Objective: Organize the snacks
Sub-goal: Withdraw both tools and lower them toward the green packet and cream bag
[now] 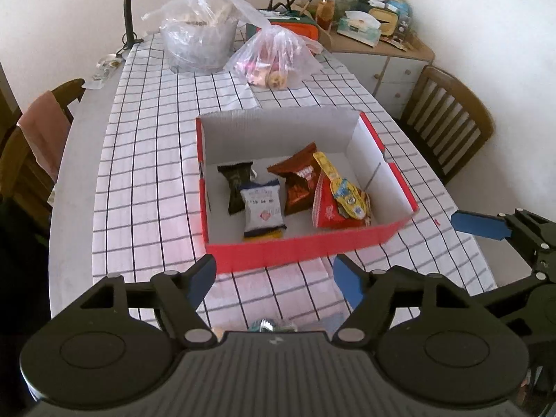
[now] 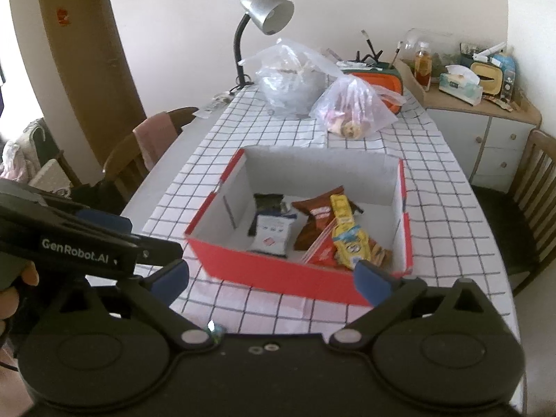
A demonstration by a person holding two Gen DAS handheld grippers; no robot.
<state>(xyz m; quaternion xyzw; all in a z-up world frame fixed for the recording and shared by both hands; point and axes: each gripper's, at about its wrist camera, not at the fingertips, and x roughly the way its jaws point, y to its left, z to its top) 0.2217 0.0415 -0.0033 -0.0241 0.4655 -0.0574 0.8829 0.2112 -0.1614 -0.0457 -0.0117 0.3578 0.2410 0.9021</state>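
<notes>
Left wrist: crinkly foil snack packets fill rectangular red cardboard box.

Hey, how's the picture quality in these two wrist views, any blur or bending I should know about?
Left wrist view: the table edge bows from the fisheye lens, corners go dark, and the red box front edge is smeared. Right wrist view: same bending, the lamp stays fairly sharp, and the box's near wall is blurred.

Soft, even daylight fills both views, shadows faint. Fisheye bends the edges, corners go black. The red box smears slightly with motion blur; colours look washed out.
</notes>
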